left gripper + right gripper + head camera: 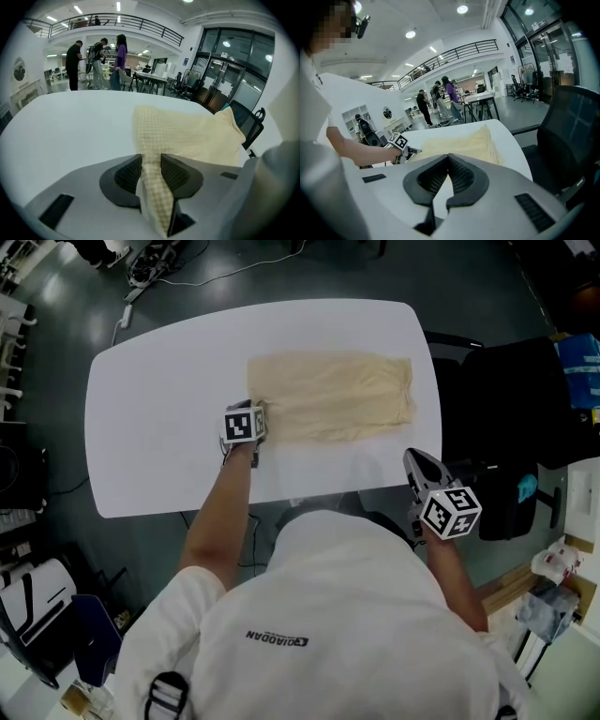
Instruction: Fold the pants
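The white, smooth surface [159, 418] has rounded corners, and its left part is bare up to the left edge, with dark floor [56, 352] all round. The left tool [251, 418] sits at the near left corner of the pants [333, 395]. In the left gripper view this tool [151, 161] has its dark, grid-textured jaws standing apart, with a raised ridge of the pants [187, 136] lying loose in the gap. That view alone shows the cloth's fine checked weave; the head view shows only a flat, pale yellow rectangle on the far right half, its right edge near the surface edge. A bare strip runs along the near edge. The right tool [419, 465] hangs at the near right corner, apart from the pants. In the right gripper view this tool [448, 159] has its jaws together and empty. A black chair [511, 399] stands just beside the right edge.
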Tool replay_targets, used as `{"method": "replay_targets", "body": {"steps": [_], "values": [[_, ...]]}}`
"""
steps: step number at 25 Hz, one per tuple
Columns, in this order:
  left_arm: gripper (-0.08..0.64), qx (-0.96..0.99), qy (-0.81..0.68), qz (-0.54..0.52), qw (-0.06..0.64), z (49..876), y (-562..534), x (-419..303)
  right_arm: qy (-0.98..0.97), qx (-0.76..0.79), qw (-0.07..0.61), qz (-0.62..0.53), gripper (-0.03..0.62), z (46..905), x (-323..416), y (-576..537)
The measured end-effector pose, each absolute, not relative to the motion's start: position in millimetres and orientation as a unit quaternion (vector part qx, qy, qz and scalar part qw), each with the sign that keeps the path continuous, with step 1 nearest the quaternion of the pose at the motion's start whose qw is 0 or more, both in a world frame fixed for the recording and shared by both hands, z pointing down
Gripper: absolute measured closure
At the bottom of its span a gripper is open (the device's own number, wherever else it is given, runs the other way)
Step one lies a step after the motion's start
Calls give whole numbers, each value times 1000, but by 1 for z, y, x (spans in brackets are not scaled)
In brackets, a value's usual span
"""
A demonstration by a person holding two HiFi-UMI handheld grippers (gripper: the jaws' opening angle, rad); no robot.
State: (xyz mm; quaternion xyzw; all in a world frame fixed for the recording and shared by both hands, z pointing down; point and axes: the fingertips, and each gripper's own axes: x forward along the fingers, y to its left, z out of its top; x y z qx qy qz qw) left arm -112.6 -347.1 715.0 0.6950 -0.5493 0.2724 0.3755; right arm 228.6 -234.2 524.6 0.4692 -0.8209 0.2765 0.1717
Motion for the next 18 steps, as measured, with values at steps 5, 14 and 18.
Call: {"method": "replay_targets", "body": {"steps": [5,14,18], "values": [[457,703,-551,254,369,718,-352,-108,-822,472,167,272,575,524,234,-230],[508,682,-566,200,419,702,-346,-106,-841,453,146,257,575,515,255,-246],[508,670,-587,198,409,683,-343,-103,-851,437,139,255,575,514,270,-257]]}}
